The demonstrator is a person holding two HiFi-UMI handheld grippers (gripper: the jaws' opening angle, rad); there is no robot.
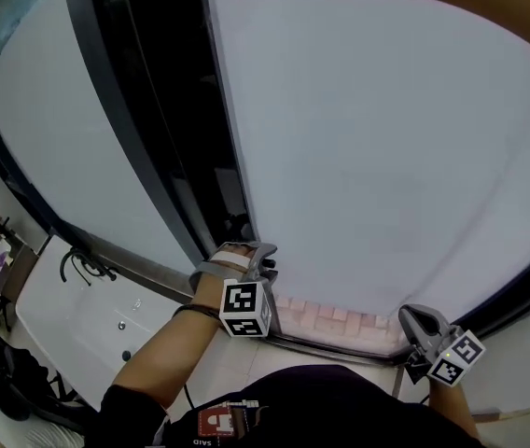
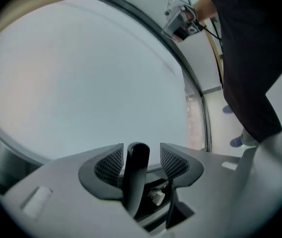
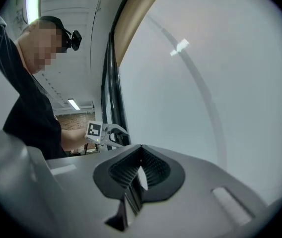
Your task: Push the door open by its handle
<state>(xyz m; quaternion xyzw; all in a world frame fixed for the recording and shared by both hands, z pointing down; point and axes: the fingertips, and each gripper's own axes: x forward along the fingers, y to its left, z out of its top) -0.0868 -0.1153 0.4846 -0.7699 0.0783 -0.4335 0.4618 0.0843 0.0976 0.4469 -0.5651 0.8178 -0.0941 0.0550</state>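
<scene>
Door (image 1: 386, 157): broad pale frosted panel filling the upper right of the head view, its left edge against a dark frame (image 1: 125, 129), with a strip of pale pinkish blocks (image 1: 330, 317) along its foot. Handle (image 2: 137, 167): a dark bar with a rounded end, apparently the door's handle, standing upright between the left gripper's jaws in the left gripper view; in the head view it is hidden behind that gripper at the door's left edge. Left gripper (image 1: 249, 255): held at the door's edge, marker cube (image 1: 244, 308) towards the person, bare forearm (image 1: 167, 343) behind it; jaws spread wide around the bar, a clear gap on the bar's right side, whether the left pad touches it cannot be told. Right gripper (image 1: 421, 323): low at the right of the head view, close before the door's lower part, well apart from the left gripper; jaws pressed together, tips meeting, nothing between them, pale door surface ahead. Each gripper is seen small in the other's view. White fixture (image 1: 69, 315): at the far left of the head view, beyond the frame, with a dark tap-like fitting (image 1: 80, 267) on it.
</scene>
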